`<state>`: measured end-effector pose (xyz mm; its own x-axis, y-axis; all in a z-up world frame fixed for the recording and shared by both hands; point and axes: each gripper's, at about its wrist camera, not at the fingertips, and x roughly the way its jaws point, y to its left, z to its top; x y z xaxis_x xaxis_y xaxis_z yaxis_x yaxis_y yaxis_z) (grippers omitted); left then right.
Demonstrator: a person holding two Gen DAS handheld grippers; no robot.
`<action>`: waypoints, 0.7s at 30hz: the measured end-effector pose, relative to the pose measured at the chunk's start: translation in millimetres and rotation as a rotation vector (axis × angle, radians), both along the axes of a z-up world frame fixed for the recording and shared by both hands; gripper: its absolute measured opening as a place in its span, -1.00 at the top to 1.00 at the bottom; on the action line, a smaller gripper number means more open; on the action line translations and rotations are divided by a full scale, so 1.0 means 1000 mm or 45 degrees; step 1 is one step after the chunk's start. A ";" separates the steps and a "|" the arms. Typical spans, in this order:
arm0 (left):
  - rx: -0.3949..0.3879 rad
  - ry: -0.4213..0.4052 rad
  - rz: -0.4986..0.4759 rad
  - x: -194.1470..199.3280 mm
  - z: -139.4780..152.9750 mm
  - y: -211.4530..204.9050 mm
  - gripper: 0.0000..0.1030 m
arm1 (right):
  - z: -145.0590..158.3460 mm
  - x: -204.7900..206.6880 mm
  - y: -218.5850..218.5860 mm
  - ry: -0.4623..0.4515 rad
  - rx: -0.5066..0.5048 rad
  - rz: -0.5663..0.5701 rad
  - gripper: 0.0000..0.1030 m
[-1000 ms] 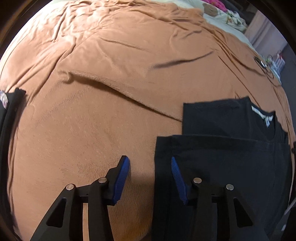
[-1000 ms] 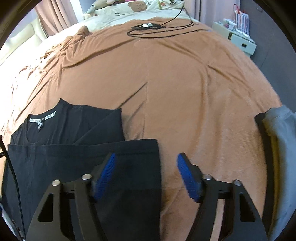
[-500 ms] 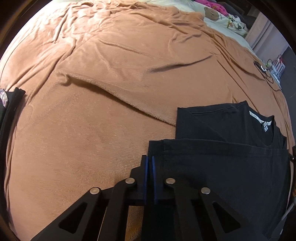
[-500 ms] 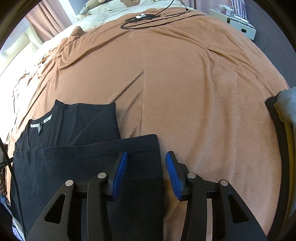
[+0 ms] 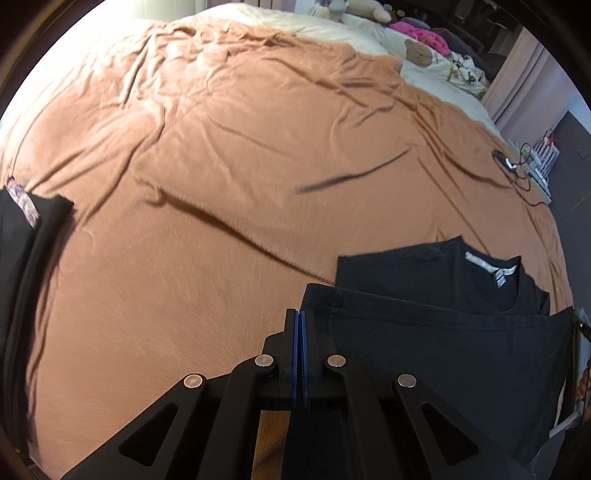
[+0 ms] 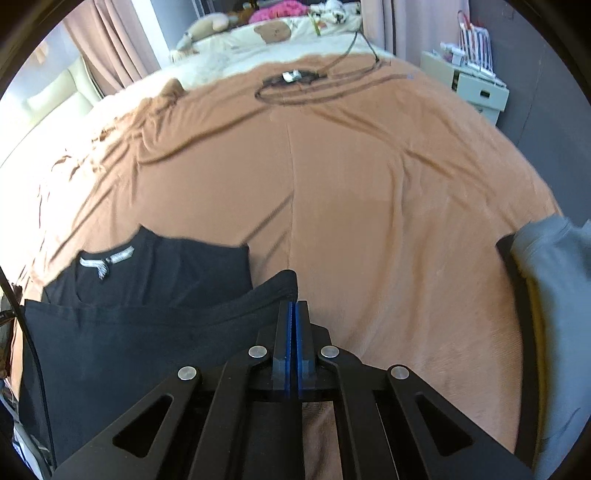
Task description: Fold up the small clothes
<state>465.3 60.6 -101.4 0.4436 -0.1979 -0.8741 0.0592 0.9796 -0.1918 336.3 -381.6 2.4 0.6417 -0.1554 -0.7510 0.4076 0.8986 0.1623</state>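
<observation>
A black T-shirt [image 5: 443,332] lies partly folded on the brown bedspread [image 5: 221,184], its collar with a white label at the far end. My left gripper [image 5: 299,317] is shut on the shirt's near left hem corner. In the right wrist view the same shirt [image 6: 147,314] lies at lower left, and my right gripper [image 6: 293,308] is shut on its near right hem corner, which is lifted and curled above the bedspread [image 6: 369,203].
A dark folded garment [image 5: 22,258] lies at the left bed edge. A grey garment on a dark one [image 6: 554,314] lies at the right edge. A cable with a small device [image 6: 295,79] lies at the far end, with pillows and plush toys [image 6: 273,29] behind. A white cabinet [image 6: 469,81] stands beside the bed.
Both grippers went from open to shut on the hem corners, the left first. They have raised the near edge of the shirt off the bedspread.
</observation>
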 end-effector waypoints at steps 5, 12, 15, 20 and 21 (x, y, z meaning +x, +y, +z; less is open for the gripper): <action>-0.002 -0.074 0.013 0.005 0.029 -0.001 0.98 | 0.026 -0.012 0.008 -0.075 -0.035 -0.003 1.00; 0.029 -0.102 0.031 0.028 0.044 -0.004 0.98 | 0.041 -0.006 0.013 -0.117 -0.079 -0.036 1.00; 0.036 -0.102 0.039 0.044 0.043 -0.007 0.98 | 0.037 0.005 0.009 -0.113 -0.072 -0.063 1.00; 0.083 -0.078 0.040 0.066 0.032 -0.013 0.98 | 0.029 0.032 0.001 -0.079 -0.071 -0.085 1.00; 0.090 -0.073 0.042 0.068 0.029 -0.014 0.98 | 0.027 0.038 0.000 -0.070 -0.070 -0.087 1.00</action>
<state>533.4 46.6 -72.8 0.4982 -0.1215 -0.8585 0.0357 0.9922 -0.1197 373.9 -382.0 29.7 0.6682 -0.2401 -0.7041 0.4602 0.8771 0.1377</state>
